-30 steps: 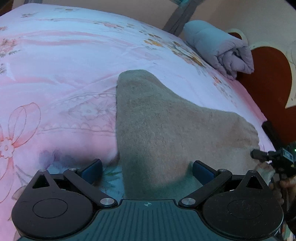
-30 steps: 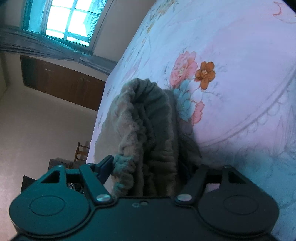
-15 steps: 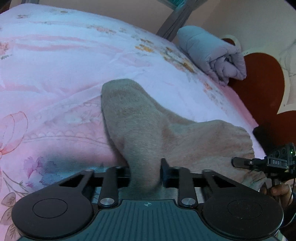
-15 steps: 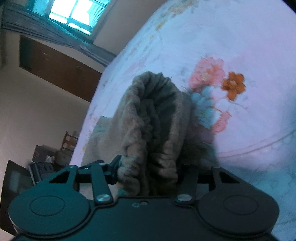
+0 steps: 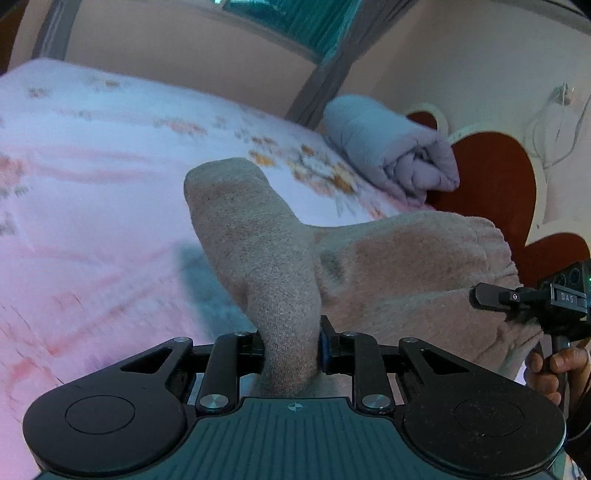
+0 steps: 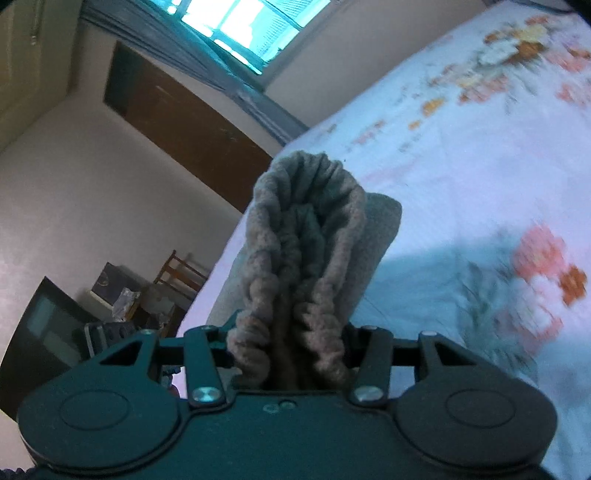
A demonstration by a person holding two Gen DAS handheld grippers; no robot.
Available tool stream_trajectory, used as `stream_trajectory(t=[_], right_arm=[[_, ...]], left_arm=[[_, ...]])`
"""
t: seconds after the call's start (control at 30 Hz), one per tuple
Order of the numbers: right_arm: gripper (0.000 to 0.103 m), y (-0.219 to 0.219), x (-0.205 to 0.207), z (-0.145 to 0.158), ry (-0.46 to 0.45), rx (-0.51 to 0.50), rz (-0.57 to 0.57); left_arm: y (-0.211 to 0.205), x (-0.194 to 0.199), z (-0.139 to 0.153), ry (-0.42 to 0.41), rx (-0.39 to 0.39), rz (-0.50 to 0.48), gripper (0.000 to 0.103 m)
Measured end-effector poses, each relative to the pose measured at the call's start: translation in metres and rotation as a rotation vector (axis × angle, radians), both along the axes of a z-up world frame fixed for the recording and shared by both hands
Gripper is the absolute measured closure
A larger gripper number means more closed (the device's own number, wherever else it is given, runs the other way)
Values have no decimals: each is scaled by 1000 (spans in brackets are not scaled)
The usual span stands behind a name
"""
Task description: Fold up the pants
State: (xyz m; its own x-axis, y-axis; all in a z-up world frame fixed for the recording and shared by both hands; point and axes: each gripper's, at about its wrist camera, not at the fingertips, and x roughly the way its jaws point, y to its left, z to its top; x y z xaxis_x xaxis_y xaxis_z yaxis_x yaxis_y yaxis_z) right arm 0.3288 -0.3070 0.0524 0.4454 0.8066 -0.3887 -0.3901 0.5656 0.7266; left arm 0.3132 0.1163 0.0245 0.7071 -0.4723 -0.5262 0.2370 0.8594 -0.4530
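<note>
Beige fleece pants (image 5: 388,266) hang lifted above a pink floral bedspread (image 5: 92,206). My left gripper (image 5: 291,349) is shut on a bunched fold of the pants, which rises from between its jaws. In the right wrist view my right gripper (image 6: 290,349) is shut on the gathered elastic waistband of the pants (image 6: 306,240), whose ruffled edge stands up between the jaws. The right gripper (image 5: 480,297) also shows at the right edge of the left wrist view, held by a hand (image 5: 554,369) at the waistband end.
A rolled lilac blanket (image 5: 391,147) lies at the far side of the bed against a red-brown headboard (image 5: 495,177). Beyond the bed are a dark wooden door (image 6: 184,122), a window (image 6: 243,26), a chair (image 6: 181,273) and a dark screen (image 6: 44,328).
Both grippers closed on the pants and rose, lifting the cloth off the bedspread. The left jaws went from wide open to clamped; the right view rolled.
</note>
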Motion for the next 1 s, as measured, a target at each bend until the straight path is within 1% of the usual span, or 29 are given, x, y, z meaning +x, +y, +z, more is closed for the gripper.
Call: stream_trajectory(t=[0.07,0.2,0.3,0.4,0.5,0.6,0.67,0.73,0.77,0.8,0.83,0.87,0.9,0.93,1.0], right_arm=[[63,10,10,7,-10,14,3],[63,34,42,11,-19,39,18],[63,54,74,5,-12,60,30],[63,74,108,-4,1,71,42],[63,93,144,-17,12,69,58],[63,107,182,-38,48,75,57],[63,110,204,-59,80,78,48],[63,111,225,-87,135,73,28],[62,111,233,-102,155,44,4],[57,109,239,-118,178,0,-27],[57,106,245,-136,214,-36,-52],[57,100,246,-152,227,14,-49],[57,95,245,-157,216,49,-39],[57,94,243,-158,202,49,-22],[53,91,240,-152,194,28,-5]], left_arm=[[12,4,11,-21,11,14,79],[36,22,26,-47,41,45,79],[57,45,30,-53,62,67,79],[77,75,26,-53,79,90,79],[94,110,14,-37,99,110,79],[104,148,-7,-4,93,132,79],[111,174,-26,26,97,132,79],[109,191,-54,63,107,143,77],[112,202,-71,87,101,153,70],[114,207,-85,99,100,174,41],[115,208,-96,95,104,207,18],[116,206,-105,65,112,232,12],[114,202,-110,36,124,237,6],[112,198,-112,16,140,237,3],[110,194,-109,21,182,252,0]])
